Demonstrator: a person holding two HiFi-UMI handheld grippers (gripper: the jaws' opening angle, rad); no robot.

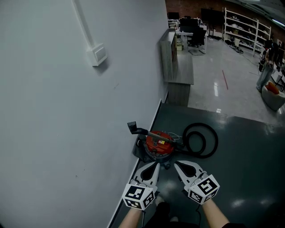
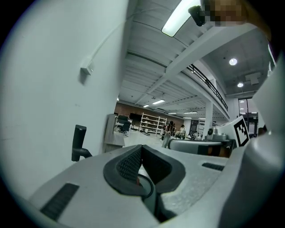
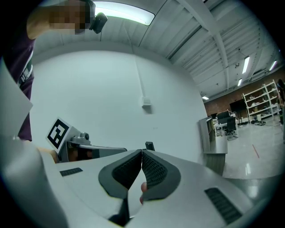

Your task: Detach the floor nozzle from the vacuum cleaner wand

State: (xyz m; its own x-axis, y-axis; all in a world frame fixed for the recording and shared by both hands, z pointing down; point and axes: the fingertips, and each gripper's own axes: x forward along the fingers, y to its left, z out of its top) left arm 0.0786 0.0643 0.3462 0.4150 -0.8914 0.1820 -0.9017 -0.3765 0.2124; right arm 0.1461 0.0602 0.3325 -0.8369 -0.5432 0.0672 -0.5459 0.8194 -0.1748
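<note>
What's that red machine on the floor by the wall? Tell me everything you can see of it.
It is a canister vacuum cleaner with a rounded red top, shiny like plastic, on a dark base. It sits upright on the dark floor, close against the white wall. A black hose lies looped to its right, and a black tube with an angled end sticks out toward the wall. Its floor nozzle cannot be made out.

Large open-plan office-workshop hall: metal shelving racks (image 1: pixel 247 26) by brick back wall (image 1: pixel 182 5), desks (image 1: pixel 186 32) with monitors (image 1: pixel 185 20), office chairs (image 1: pixel 197 38), glossy grey floor (image 1: pixel 209 75), exposed ceiling beams (image 2: pixel 209 40), strip lights (image 2: pixel 178 18).
</note>
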